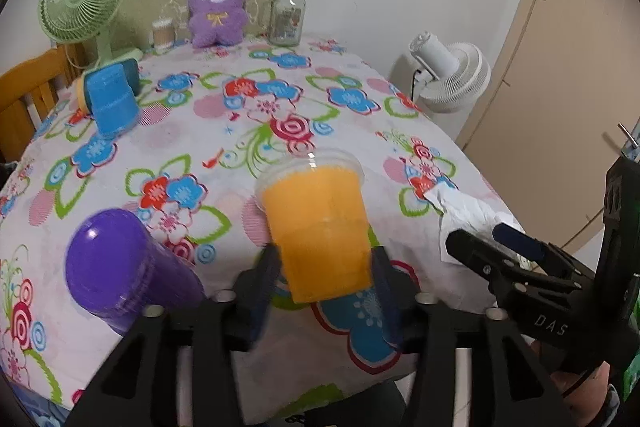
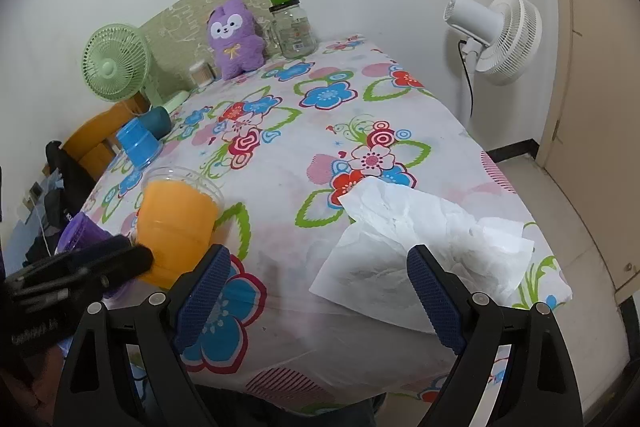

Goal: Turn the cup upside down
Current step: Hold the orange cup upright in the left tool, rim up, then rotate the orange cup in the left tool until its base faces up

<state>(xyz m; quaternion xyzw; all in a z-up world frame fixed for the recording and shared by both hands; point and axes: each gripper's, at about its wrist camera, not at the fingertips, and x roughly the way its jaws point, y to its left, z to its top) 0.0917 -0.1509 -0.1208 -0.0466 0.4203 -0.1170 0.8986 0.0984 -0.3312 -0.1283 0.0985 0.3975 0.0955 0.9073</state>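
An orange cup (image 1: 322, 227) with a clear rim sits between my left gripper's (image 1: 326, 275) blue fingers (image 1: 264, 291), rim pointing away and up. The jaws are closed against its lower sides. The same orange cup (image 2: 176, 227) shows in the right wrist view, with the left gripper (image 2: 132, 259) at its base. My right gripper (image 2: 316, 291) is open and empty above the near table edge, over a white tissue (image 2: 420, 243). It also shows at the right of the left wrist view (image 1: 504, 247).
A purple cup (image 1: 120, 267) lies near left. A blue cup (image 1: 110, 103) stands upside down at the far left. A green fan (image 1: 80, 3), plush toy (image 1: 218, 7) and glass jar (image 1: 286, 15) line the back. A white fan (image 2: 496, 31) stands right of the flowered table (image 2: 360, 107).
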